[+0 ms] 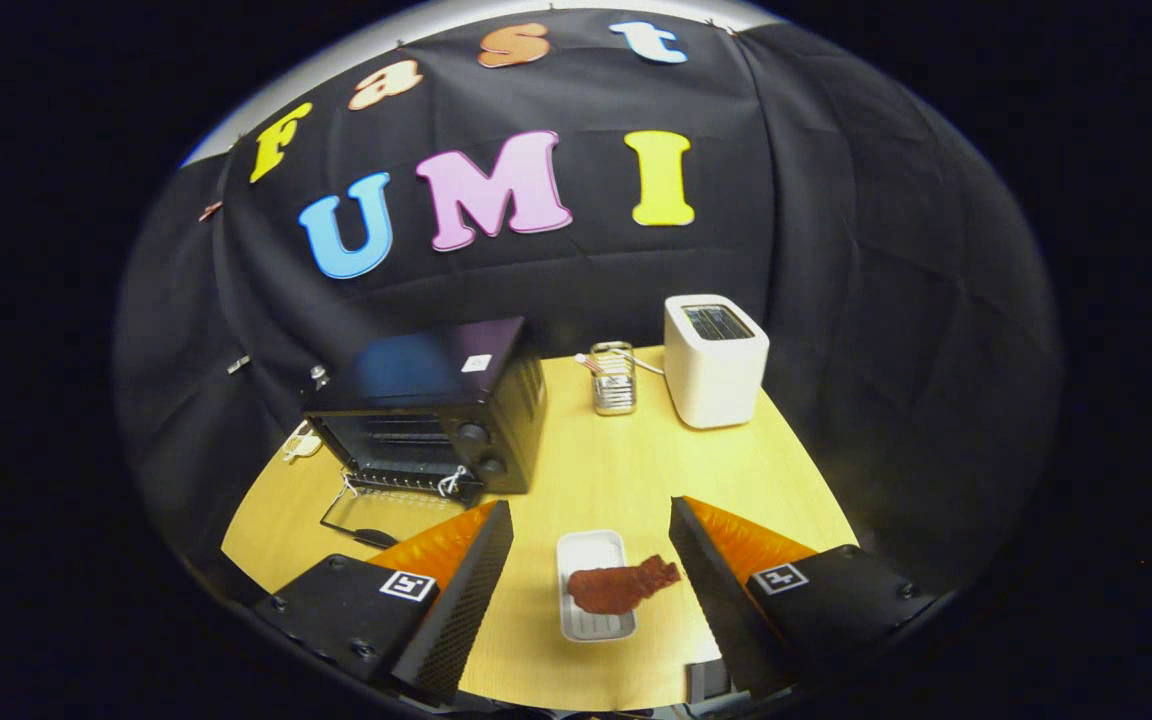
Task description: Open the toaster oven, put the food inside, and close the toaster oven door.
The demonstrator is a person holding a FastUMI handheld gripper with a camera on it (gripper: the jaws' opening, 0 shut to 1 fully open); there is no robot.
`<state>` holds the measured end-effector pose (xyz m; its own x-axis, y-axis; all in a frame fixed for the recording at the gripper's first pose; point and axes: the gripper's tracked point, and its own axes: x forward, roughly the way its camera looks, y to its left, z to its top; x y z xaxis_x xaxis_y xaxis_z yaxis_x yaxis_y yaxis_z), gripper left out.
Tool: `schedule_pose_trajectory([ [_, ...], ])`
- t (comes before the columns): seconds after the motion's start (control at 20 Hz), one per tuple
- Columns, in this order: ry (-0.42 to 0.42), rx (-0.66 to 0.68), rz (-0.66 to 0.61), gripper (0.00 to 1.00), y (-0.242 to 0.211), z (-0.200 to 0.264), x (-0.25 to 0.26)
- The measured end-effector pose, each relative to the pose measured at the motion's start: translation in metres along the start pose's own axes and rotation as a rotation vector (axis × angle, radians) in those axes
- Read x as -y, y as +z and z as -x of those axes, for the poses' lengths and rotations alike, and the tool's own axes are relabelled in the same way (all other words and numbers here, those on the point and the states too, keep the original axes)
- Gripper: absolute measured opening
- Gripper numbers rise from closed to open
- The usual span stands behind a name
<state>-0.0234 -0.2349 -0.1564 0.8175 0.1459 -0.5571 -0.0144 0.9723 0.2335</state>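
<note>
A: Where do my fingers stand?

B: Your gripper (pixel 591 560) is spread wide, holding nothing. The ribbed black fingers (pixel 466 590) flank a small white tray (pixel 586 548) that lies on the table (pixel 616 460) between them, touching neither.

A: And the food?

B: The reddish-brown food (pixel 621 587) lies across the near half of that tray. Its far tip hangs over the tray's right rim, toward your right finger, with a strip of bare wood between the two.

A: How much room do I have ahead?

B: Beyond the tray you have open yellow tabletop running up the middle. To the left of that lane sits the black toaster oven (pixel 436 410); its glass door (pixel 376 515) is already down, lying flat on the table just ahead of your left finger, the handle at its near edge. You can see the rack inside.

A: Farther back?

B: A wire holder (pixel 614 380) stands near the table's far edge, and just to its right a white toaster (pixel 714 360), both clear of the oven. The right edge of the table curves away beyond your right finger.
</note>
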Motion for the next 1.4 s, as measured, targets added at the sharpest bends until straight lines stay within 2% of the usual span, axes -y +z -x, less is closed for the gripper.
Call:
schedule_pose_trajectory([
  [0.3,0.070,-0.194,-0.171,0.98,-0.055,-0.024,0.053],
  [0.7,0.210,-0.337,-0.263,0.95,-0.105,-0.087,0.055],
  [0.75,0.223,-0.353,-0.286,0.85,-0.110,-0.091,0.053],
  [1.0,0.268,-0.439,-0.315,0.64,-0.134,-0.102,0.041],
  [1.05,0.275,-0.447,-0.310,0.47,-0.136,-0.103,0.040],
  [1.15,0.296,-0.464,-0.300,0.46,-0.139,-0.101,0.035],
  [1.25,0.300,-0.484,-0.297,0.29,-0.142,-0.101,0.034],
  [1.3,0.314,-0.487,-0.321,0.28,-0.138,-0.098,0.035],
  [1.4,0.311,-0.481,-0.353,0.21,-0.134,-0.100,0.031],
])
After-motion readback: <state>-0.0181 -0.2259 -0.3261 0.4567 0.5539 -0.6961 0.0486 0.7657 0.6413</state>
